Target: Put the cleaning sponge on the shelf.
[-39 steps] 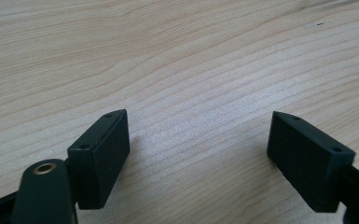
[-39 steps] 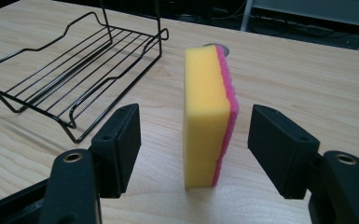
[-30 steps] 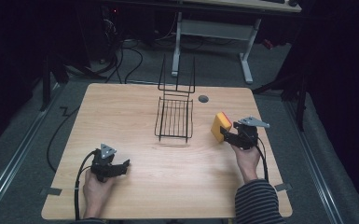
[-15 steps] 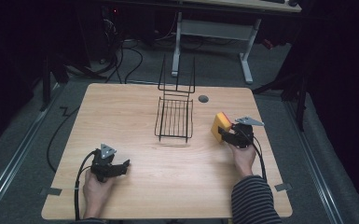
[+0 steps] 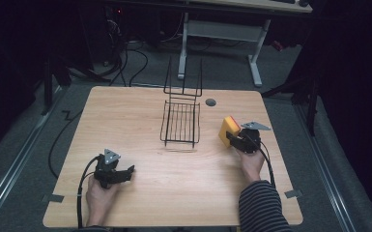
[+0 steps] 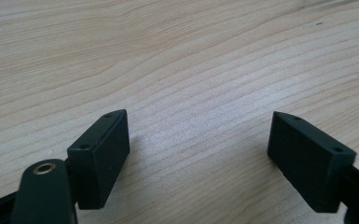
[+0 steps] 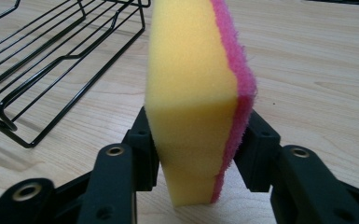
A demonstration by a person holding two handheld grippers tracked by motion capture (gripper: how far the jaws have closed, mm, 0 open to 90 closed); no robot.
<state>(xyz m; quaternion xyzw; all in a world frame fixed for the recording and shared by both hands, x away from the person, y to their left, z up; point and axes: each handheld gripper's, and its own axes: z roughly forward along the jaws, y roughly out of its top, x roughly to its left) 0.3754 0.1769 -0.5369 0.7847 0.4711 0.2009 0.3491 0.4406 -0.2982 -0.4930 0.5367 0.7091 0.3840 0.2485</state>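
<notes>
The right hand-held gripper (image 5: 234,137) has dropped a bit toward the worktop (image 5: 140,111), clamped on the yellow-pink sponge (image 7: 196,98) just beside the wire rack (image 5: 180,123) — probably headed there — while the left hand-held gripper (image 5: 125,173) rests with jaws apart.

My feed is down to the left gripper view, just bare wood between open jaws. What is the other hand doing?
Observer: The right gripper is shut on a yellow sponge, which stands on edge between its jaws.
Operator: Plain yellow all over?
Observer: No, a pink scouring layer runs down one side.
Operator: Anything close to it?
Observer: A black wire rack sits near mid-table, to the left of the sponge in the high view, not touching it.
Operator: And where is my gripper?
Observer: The left gripper sits low near the front left of the table, its jaws open.
</notes>
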